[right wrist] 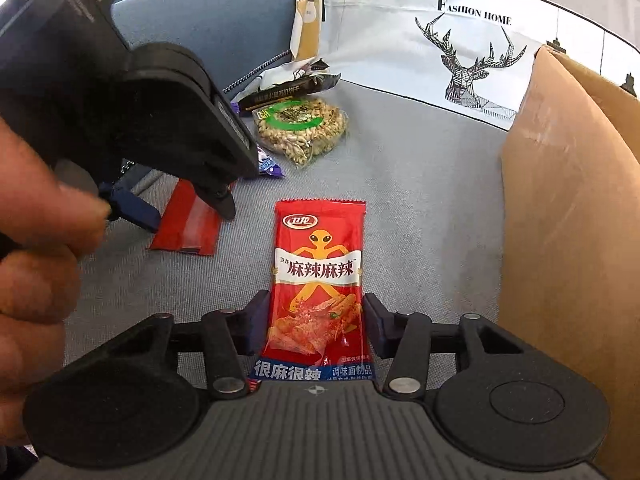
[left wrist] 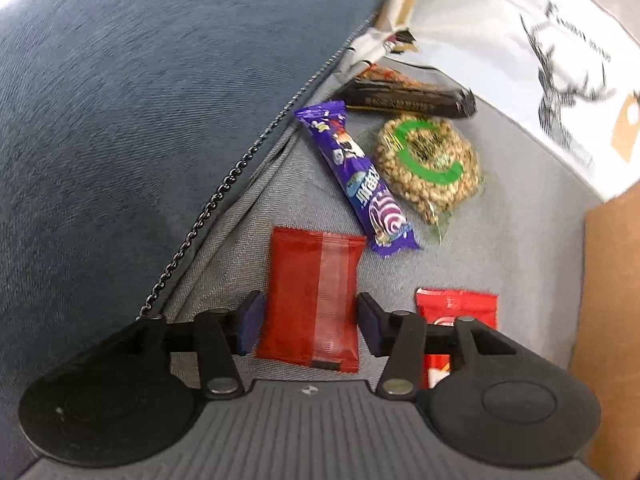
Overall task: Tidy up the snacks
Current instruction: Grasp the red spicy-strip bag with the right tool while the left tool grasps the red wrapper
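left gripper [left wrist: 310, 324]: tilted steeply down, pads straddle plain red packet [left wrist: 314, 300], small gaps, not gripping | right gripper [right wrist: 316, 328]: angled down, fingers astride spicy-strip packet [right wrist: 320, 276] flat on grey cushion [right wrist: 420, 200], not pinching | cardboard box [right wrist: 560, 220] right | person's hand [right wrist: 36, 264] left edge

Spicy-strip packet [right wrist: 320, 280] between right tool [right wrist: 316, 326] pads; plain packet [right wrist: 186, 226] to its left; peanut bag [right wrist: 300, 126] behind; cardboard box [right wrist: 568, 240] at right.
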{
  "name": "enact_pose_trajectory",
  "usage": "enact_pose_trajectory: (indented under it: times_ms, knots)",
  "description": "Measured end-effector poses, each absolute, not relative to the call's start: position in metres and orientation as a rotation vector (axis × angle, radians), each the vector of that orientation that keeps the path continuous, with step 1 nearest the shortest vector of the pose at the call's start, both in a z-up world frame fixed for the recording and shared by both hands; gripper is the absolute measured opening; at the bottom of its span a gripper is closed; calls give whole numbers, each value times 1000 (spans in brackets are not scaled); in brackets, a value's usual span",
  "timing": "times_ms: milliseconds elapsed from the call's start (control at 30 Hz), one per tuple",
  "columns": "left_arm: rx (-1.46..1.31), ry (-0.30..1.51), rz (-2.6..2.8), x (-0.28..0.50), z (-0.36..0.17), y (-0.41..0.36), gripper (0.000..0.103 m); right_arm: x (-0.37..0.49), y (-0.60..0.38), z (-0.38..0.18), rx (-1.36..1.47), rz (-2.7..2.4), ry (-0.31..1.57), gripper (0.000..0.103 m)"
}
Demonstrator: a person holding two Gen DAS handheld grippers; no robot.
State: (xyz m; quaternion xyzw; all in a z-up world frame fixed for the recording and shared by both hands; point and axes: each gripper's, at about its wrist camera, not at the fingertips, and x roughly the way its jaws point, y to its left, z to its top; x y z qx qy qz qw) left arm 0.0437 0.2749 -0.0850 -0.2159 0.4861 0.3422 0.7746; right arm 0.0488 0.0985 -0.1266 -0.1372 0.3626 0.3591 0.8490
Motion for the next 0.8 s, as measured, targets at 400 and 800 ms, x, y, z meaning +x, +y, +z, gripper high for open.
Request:
enact_pose_trajectory:
  times_ms: [400,800]
  knots:
    - [-533,1031,653,31,-74,269,46,52,99,-129,-281,764,764,55]
    - [-533,1066,660,32,-84,266,50,52,101,-130,-284,760,760,56]
